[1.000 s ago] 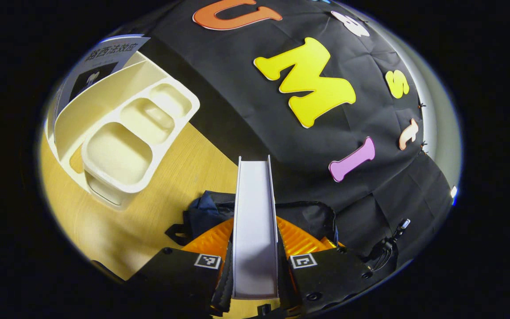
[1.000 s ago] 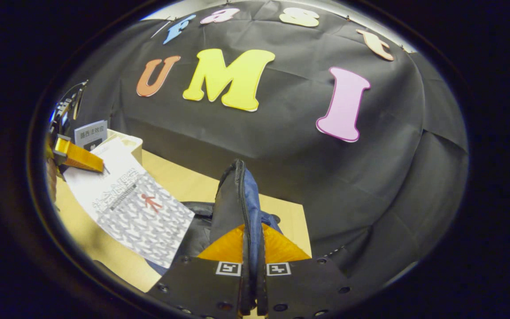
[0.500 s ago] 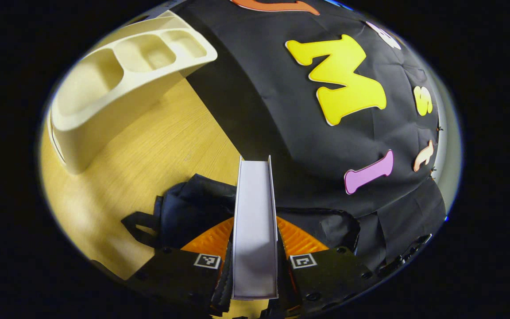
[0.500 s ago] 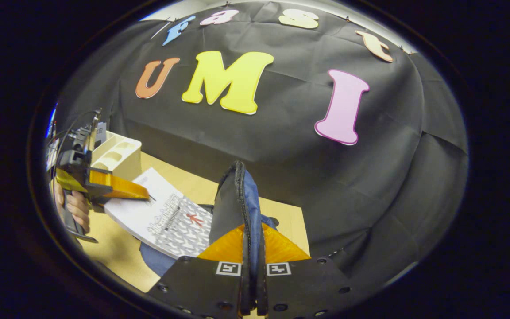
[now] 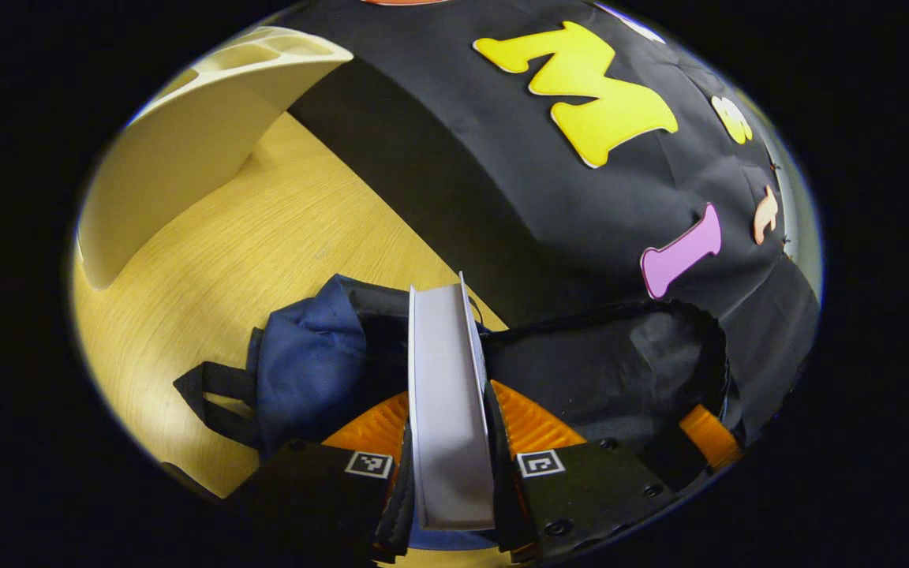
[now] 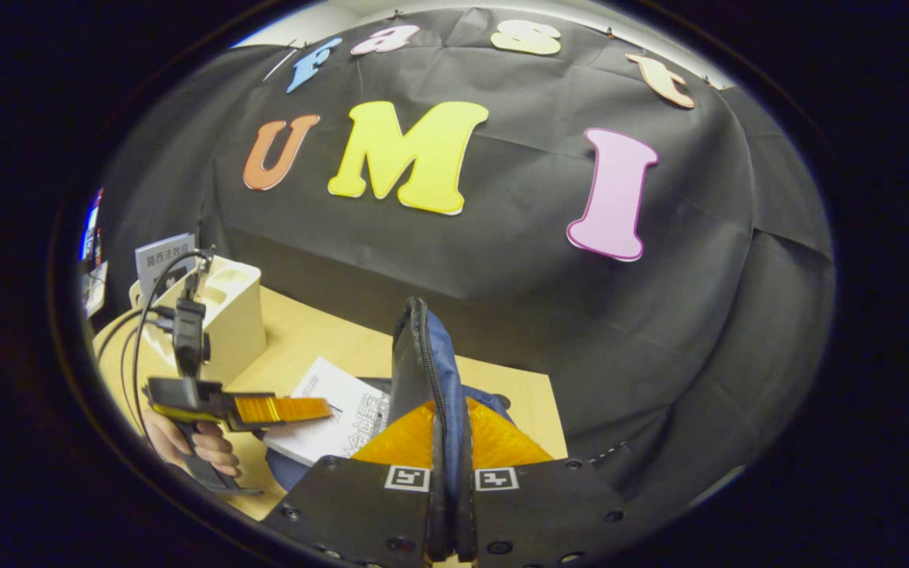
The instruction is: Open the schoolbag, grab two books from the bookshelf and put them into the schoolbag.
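Note:
My left gripper (image 5: 450, 410) is shut on a white book (image 5: 443, 339), held edge-on with its far end over the open mouth of the dark blue schoolbag (image 5: 308, 367). The bag's black inside (image 5: 604, 371) gapes to the right of the book. My right gripper (image 6: 448, 418) is shut on the bag's zippered flap (image 6: 415, 355) and holds it upright. In the right gripper view, the left gripper (image 6: 281, 409) and the hand (image 6: 186, 446) holding it show at the left, with the book (image 6: 336, 398) sloping down behind the flap.
The cream bookshelf (image 5: 186, 150) stands on the wooden table (image 5: 265, 237) left of the bag. Another book (image 6: 164, 256) stands upright in the bookshelf (image 6: 230, 315). The black cloth wall runs close behind the table's far edge. Bag straps (image 5: 210, 398) lie on the table.
My left gripper has carried the book away from the bookshelf and down to the bag's mouth, levelling it out. The right gripper has kept the flap raised.

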The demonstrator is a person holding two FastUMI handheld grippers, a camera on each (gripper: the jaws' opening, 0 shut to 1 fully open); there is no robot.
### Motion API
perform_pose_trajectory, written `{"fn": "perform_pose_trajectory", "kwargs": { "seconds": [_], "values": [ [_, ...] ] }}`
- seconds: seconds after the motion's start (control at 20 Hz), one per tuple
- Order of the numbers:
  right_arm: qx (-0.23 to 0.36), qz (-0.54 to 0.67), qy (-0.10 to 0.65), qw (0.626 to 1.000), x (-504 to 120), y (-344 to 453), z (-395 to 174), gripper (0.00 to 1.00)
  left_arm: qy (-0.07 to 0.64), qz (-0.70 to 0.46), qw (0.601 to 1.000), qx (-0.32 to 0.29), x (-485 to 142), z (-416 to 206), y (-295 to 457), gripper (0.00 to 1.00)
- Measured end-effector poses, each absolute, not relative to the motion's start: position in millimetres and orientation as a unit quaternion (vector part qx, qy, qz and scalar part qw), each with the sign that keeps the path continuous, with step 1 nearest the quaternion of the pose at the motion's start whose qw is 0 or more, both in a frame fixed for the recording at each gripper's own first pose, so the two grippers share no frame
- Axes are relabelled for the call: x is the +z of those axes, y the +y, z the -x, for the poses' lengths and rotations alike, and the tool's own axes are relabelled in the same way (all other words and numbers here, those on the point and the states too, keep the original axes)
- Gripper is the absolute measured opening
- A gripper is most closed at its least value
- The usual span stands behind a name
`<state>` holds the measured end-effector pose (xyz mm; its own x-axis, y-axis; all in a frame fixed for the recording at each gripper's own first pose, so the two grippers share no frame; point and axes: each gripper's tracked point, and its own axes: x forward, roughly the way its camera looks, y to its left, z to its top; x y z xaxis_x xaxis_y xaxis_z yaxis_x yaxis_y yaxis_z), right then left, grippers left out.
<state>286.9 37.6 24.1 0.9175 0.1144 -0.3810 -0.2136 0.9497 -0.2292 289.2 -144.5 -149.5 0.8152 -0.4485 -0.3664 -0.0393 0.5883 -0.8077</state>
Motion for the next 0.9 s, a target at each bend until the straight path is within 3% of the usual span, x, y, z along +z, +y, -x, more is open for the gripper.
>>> {"fn": "perform_pose_trajectory", "kwargs": {
  "seconds": [0.55,0.8,0.9],
  "values": [
    [0.098,0.138,0.168,0.971,29,57,-284,0.06,0.268,0.484,0.823,-0.129,-172,-311,-218,0.43],
    [0.092,0.146,0.171,0.97,24,53,-283,0.06,0.264,0.445,0.845,-0.138,-176,-310,-224,0.44],
    [0.087,0.149,0.174,0.969,22,49,-284,0.06,0.276,0.414,0.857,-0.137,-182,-309,-219,0.49]
  ]
}}
